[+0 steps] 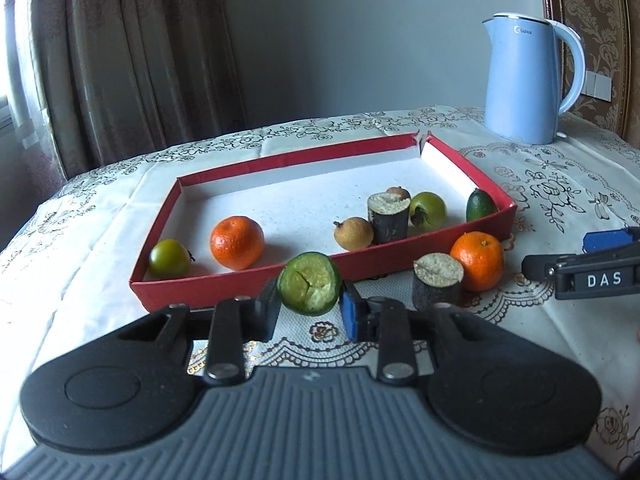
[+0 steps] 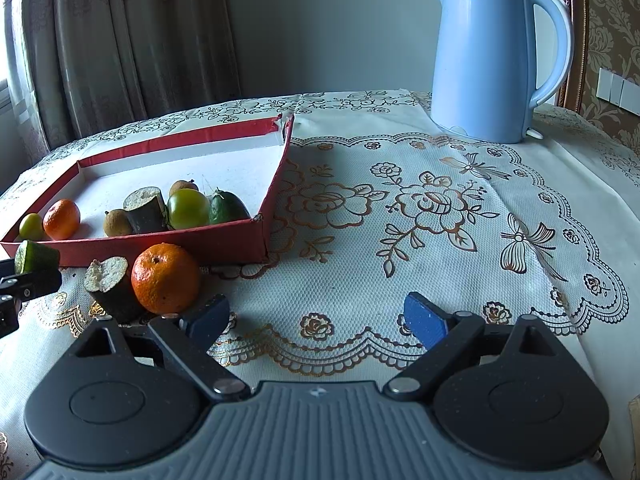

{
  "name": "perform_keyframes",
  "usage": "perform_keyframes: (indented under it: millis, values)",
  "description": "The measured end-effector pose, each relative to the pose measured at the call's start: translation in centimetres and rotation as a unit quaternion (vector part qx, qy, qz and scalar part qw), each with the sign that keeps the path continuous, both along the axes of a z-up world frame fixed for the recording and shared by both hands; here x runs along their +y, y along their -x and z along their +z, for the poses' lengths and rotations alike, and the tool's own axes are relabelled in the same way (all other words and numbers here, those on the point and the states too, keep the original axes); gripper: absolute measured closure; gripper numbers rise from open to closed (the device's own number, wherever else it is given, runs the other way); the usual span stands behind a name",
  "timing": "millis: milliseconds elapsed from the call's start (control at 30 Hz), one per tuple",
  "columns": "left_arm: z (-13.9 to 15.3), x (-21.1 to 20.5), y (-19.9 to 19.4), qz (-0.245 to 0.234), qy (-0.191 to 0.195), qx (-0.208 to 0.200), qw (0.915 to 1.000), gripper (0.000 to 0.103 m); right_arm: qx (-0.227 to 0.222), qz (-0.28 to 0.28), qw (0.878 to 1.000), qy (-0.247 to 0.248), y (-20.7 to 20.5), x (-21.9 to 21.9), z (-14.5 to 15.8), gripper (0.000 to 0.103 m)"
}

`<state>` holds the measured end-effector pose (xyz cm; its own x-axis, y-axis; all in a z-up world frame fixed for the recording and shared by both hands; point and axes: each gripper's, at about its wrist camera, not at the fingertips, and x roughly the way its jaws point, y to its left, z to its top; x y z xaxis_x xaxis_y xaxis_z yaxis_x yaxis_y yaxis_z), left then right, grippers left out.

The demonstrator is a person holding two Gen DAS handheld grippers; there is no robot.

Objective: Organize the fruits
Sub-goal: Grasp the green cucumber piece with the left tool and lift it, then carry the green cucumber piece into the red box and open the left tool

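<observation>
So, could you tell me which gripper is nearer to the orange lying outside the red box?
The right gripper. Its open jaws sit just beside the orange, one finger nearly at it. The left gripper is farther off, shut on a cut green fruit, with a dark stub between.

Kettle (image 1: 524, 80) behind tray (image 1: 240, 284); orange (image 1: 477, 261) before tray.

Soft daylight from window (image 1: 8, 92) at left edge, filtered by curtain (image 1: 120, 60). Room dim, wall grey-blue. Fruit shadows short, falling rightward on tray (image 1: 240, 292) floor. Mild sheen on kettle (image 2: 492, 60). Strong fisheye bowing of table (image 2: 440, 208) edges; corners vignetted. Focus sharp centrally, slight softness at periphery.
</observation>
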<state>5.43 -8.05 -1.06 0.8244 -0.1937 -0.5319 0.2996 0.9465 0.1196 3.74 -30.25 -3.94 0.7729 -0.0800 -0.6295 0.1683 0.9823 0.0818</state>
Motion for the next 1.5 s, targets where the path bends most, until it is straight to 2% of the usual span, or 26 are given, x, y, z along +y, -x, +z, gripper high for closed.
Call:
perform_keyframes:
  millis: [300, 600, 1500]
  values:
    - [1.5, 1.7, 0.4, 0.066, -0.003, -0.034, 0.9973, 0.075, -0.001, 0.0, 1.0, -0.002, 0.1, -0.1, 0.0, 0.008]
    - [1.7, 3.1, 0.3, 0.103, 0.001, -0.04, 0.9939, 0.075, -0.001, 0.001, 1.0, -0.002, 0.1, 0.0, 0.0, 0.008]
    - [1.2, 3.5, -0.6, 0.118, 0.005, -0.036, 0.9923, 0.074, -0.001, 0.001, 1.0, -0.003, 0.0, -0.1, 0.0, 0.008]
